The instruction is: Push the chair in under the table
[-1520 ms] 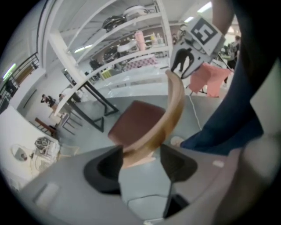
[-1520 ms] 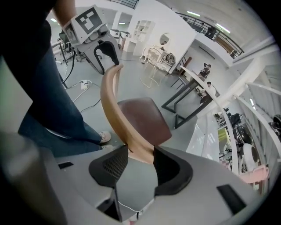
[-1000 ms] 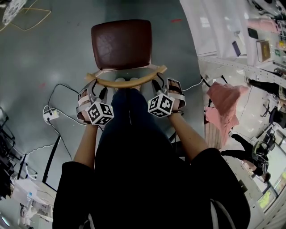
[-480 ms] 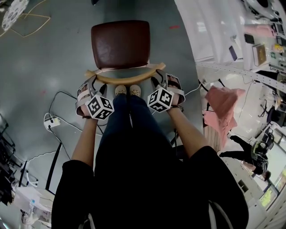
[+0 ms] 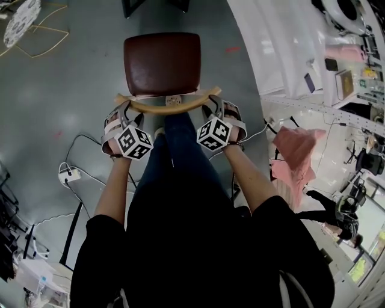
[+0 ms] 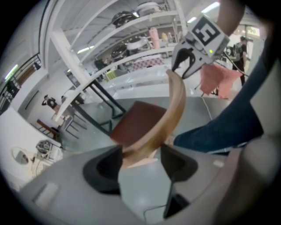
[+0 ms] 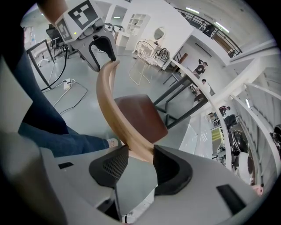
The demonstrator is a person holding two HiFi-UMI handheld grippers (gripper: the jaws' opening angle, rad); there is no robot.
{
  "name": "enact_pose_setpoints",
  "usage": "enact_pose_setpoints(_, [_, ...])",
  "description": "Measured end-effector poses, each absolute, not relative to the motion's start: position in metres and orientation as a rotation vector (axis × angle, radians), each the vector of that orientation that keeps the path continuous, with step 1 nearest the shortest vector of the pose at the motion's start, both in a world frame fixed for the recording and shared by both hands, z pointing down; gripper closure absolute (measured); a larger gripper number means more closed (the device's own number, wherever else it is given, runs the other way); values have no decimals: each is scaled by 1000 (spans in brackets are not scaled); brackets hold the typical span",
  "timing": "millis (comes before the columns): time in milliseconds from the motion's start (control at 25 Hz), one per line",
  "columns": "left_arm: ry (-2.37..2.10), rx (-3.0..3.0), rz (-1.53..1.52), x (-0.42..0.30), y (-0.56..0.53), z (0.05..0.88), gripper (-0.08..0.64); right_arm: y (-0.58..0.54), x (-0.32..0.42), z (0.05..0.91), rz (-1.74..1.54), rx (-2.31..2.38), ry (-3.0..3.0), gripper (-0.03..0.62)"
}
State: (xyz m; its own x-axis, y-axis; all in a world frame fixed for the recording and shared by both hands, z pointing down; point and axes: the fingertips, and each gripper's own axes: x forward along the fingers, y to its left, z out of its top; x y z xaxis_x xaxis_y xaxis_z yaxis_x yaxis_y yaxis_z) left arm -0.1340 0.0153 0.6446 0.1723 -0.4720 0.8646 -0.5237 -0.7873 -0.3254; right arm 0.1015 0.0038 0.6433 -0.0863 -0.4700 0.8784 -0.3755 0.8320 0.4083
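The chair has a brown padded seat [image 5: 162,63] and a curved wooden backrest [image 5: 168,106]. It stands on the grey floor in front of me, facing away. My left gripper [image 5: 124,114] is shut on the backrest's left end, and my right gripper [image 5: 214,110] is shut on its right end. In the left gripper view the backrest [image 6: 173,107] runs out from between the jaws towards the right gripper [image 6: 189,59]. The right gripper view shows the rail [image 7: 107,103] clamped, with the seat [image 7: 140,116] beyond it. The dark legs of a table [image 5: 129,6] show at the top edge.
A power strip [image 5: 68,175] and black cables lie on the floor at the left. At the right are a pink cloth [image 5: 295,150] and white shelving [image 5: 283,54]. A wire-frame object [image 5: 24,18] sits at the far left. My jeans-clad legs are just behind the backrest.
The chair and both grippers have moved forward, away from me. One of my feet has stepped up under the backrest. The dark table legs have come into view at the top.
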Motion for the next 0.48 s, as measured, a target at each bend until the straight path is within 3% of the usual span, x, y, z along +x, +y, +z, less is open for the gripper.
enact_pose_setpoints(480, [-1042, 2351, 1709, -136, -61, 646, 279, -78, 99, 642, -155, 656, -1746, 413])
